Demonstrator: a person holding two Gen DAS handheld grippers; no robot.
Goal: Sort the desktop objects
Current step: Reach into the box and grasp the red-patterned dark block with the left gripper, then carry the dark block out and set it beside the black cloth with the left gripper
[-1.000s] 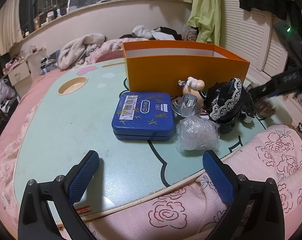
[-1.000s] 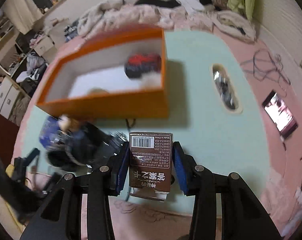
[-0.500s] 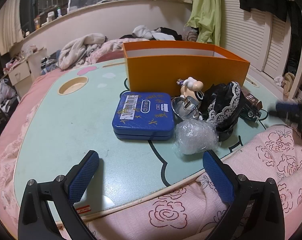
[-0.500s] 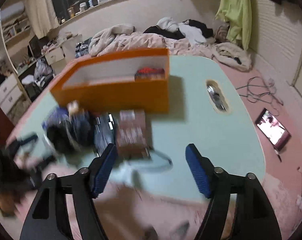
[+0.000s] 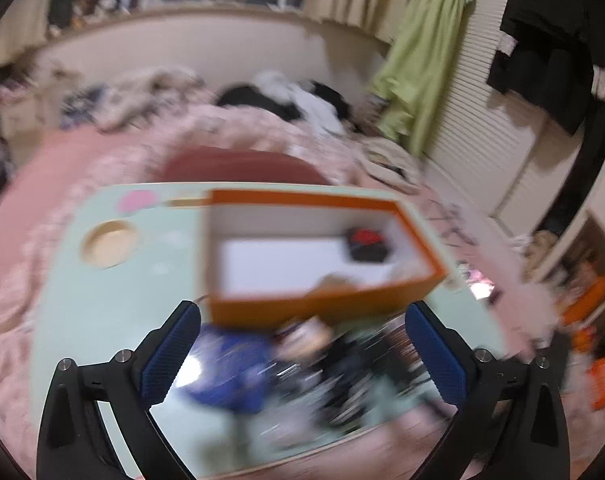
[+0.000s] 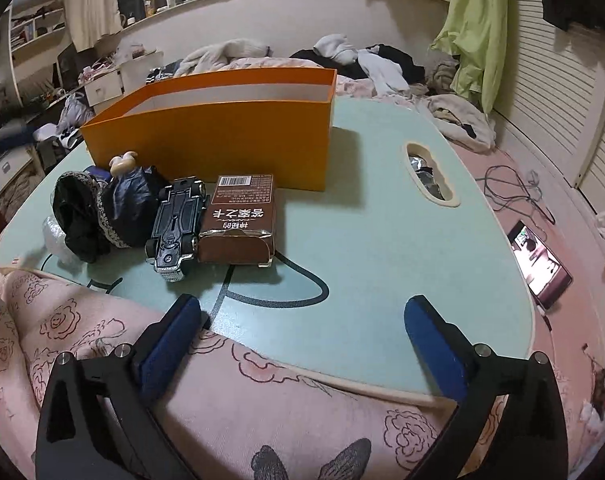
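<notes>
In the right wrist view, a brown carton (image 6: 240, 216) lies flat on the pale green table (image 6: 382, 220), beside an upturned black toy car (image 6: 178, 224), a black lace cloth (image 6: 90, 212) and a small figurine (image 6: 122, 160). Behind them stands the orange box (image 6: 222, 136). My right gripper (image 6: 302, 320) hangs over the table's near edge, its jaws opening wide with nothing between them. The left wrist view is blurred. It looks down into the orange box (image 5: 322, 304), which holds a red and black item (image 5: 368, 244). My left gripper (image 5: 302, 308) is closing slightly over a blue tin (image 5: 234, 372), gripping nothing.
A crumpled clear plastic wrap (image 6: 52, 236) lies at the table's left edge. The table has an oval slot (image 6: 428, 178) on the right and a round cup hole (image 5: 108, 242) on the left. A pink rose-print quilt (image 6: 262, 412) surrounds it. A lit phone (image 6: 540, 266) lies on the floor.
My right gripper let go of the brown carton, which now lies beside the toy car, and drew back with jaws spread. My left gripper rose and moved forward over the objects.
</notes>
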